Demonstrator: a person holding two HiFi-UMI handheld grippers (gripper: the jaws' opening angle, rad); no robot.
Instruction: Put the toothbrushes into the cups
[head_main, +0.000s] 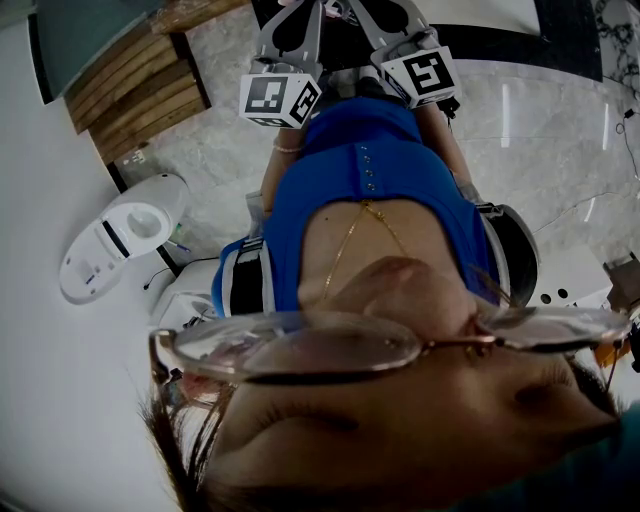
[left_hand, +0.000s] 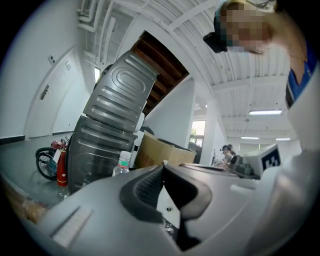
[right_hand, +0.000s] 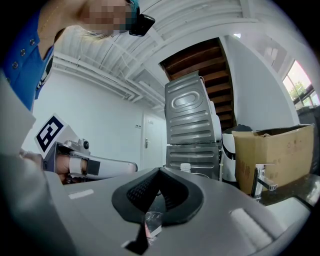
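No toothbrush or cup shows in any view. In the left gripper view my left gripper (left_hand: 164, 163) points level into the room, its dark pads pressed together with nothing between them. My right gripper (right_hand: 160, 170) also points level, shut and empty. A small clear scrap (right_hand: 152, 222) shows through the gap below its pads; I cannot tell what it is. In the head view the two marker cubes (head_main: 281, 97) (head_main: 421, 76) sit side by side in front of a person's blue top (head_main: 370, 190); the jaw tips are out of that picture.
Two stacked grey washing machines (left_hand: 112, 130) stand ahead, with a cardboard box (left_hand: 160, 150), a plastic bottle (left_hand: 122, 162) and a red fire extinguisher (left_hand: 61, 167) beside them. A tap (right_hand: 260, 181) shows at the right. A white toilet (head_main: 120, 235) and wooden slats (head_main: 140, 95) are on the floor.
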